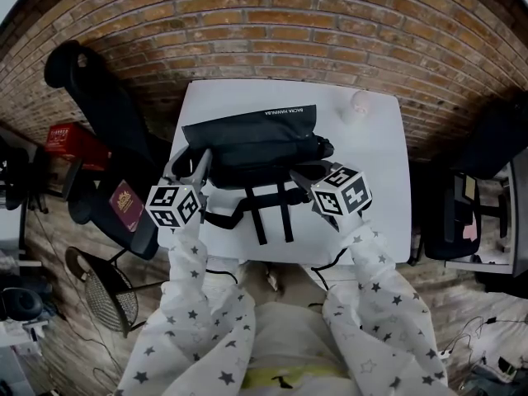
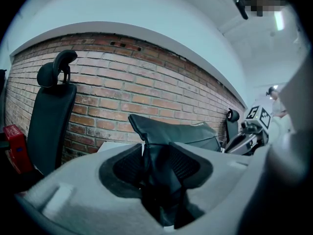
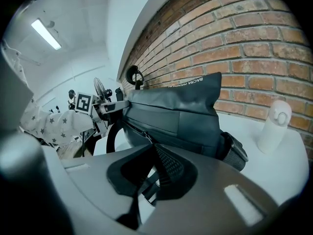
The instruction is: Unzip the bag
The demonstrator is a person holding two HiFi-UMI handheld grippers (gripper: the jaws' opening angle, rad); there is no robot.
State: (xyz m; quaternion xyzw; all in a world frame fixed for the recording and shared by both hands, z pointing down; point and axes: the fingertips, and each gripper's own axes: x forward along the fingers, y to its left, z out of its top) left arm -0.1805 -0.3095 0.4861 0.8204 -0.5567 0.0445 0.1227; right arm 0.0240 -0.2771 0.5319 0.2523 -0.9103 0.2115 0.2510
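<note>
- Left gripper view: the left gripper (image 2: 155,151) is pinched shut on a corner of the bag (image 2: 188,133).
- The right gripper (image 3: 152,148) is closed on the zip (image 3: 142,135), with the bag straight ahead.

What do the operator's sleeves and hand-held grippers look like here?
The left hand-held gripper and right hand-held gripper: grey bodies, black textured pads, each with a white cube of black square markers. The sleeves are white with dark stars.

The left gripper (image 2: 157,155) pinches a fold of the black bag (image 2: 178,131).
</note>
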